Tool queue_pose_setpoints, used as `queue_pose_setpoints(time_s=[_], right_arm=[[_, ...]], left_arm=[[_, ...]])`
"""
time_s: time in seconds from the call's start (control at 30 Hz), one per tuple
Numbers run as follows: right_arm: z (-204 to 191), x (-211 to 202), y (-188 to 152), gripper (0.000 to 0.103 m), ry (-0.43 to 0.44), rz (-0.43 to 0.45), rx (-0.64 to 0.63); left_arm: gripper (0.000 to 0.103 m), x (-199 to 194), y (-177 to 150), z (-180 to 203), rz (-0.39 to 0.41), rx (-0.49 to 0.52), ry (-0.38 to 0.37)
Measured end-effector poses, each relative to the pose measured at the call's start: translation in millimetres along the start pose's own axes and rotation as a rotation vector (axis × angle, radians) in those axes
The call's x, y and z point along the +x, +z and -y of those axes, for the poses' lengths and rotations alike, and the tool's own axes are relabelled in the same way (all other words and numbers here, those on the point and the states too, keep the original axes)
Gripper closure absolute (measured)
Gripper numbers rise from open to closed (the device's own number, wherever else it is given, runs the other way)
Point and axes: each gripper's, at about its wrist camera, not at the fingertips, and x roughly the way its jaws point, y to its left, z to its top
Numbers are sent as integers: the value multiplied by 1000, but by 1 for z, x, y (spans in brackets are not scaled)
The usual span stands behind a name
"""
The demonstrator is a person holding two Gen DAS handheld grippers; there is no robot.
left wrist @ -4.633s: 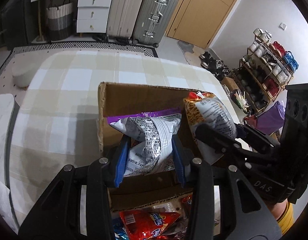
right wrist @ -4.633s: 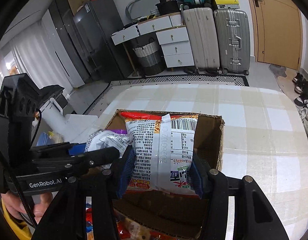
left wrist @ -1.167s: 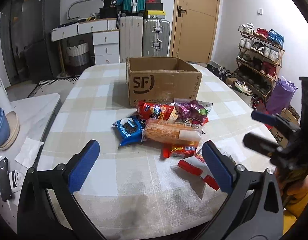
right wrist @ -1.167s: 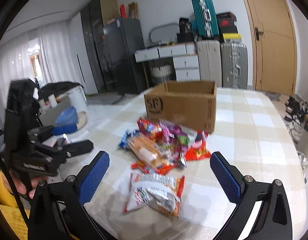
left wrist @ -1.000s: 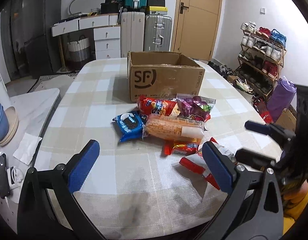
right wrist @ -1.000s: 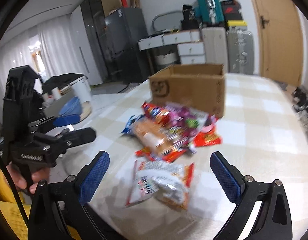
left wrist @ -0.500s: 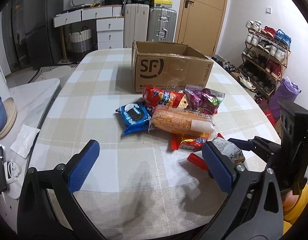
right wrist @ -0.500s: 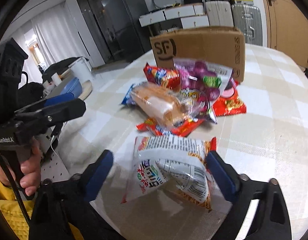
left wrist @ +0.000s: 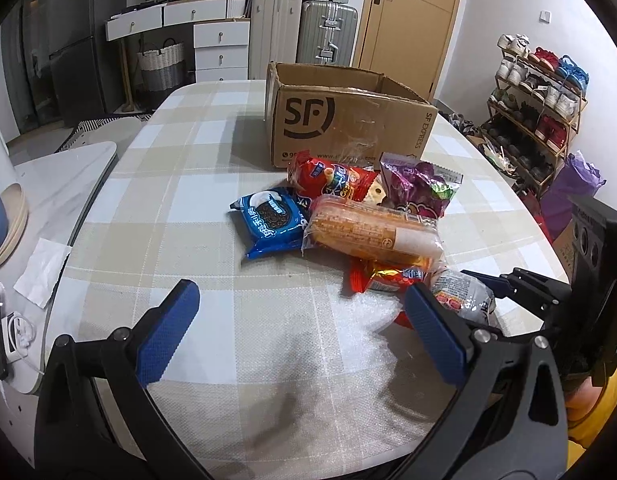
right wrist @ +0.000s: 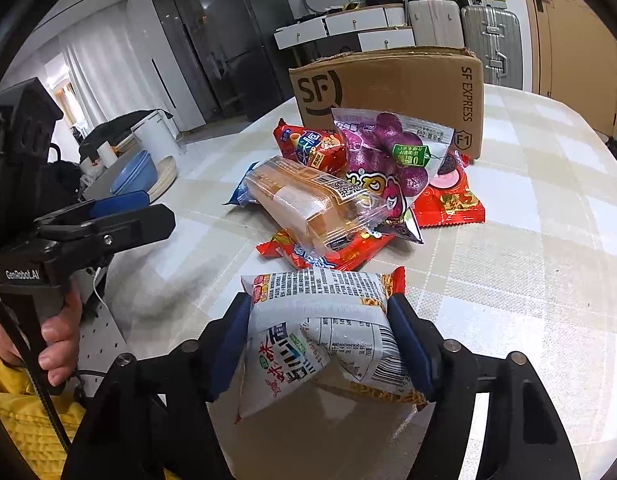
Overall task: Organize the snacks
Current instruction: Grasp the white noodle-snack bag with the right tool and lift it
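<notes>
Table [left wrist: 180, 184] holds cardboard box [left wrist: 348, 128], contents hidden.

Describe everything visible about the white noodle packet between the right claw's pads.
The white crinkly plastic noodle packet has red-orange edges, a barcode, dense print and large blue-and-red characters. It looks puffy and creased, lying tilted on the checked tablecloth, apart from the snack pile. The right claw is closing on it, blue pads touching both sides.
</notes>
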Motion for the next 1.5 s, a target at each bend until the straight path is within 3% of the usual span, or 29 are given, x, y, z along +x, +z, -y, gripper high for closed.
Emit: queue_pose_setpoints(time_s=[0.47,0.77,1.0,1.2,1.33,1.5], right_arm=[[17,-27,-8,40,55,66,60],[41,-51,-13,40,30,117,102],[62,-61,-17,40,24,142,149],[70,-59,-19,40,33,139,167],[70,-57,-18,40,36,136,167],[66,-59,-17,40,31,138,159]], left_arm=[[1,7,18,12,-9,-1,-4],[1,46,46,46,-79,39,-86],[1,87,58,60,-157,-22,-77],[2,99,57,66,-158,-21,-52],[17,95,52,67,-140,13,-58],[50,80,42,70,-114,70,-82]])
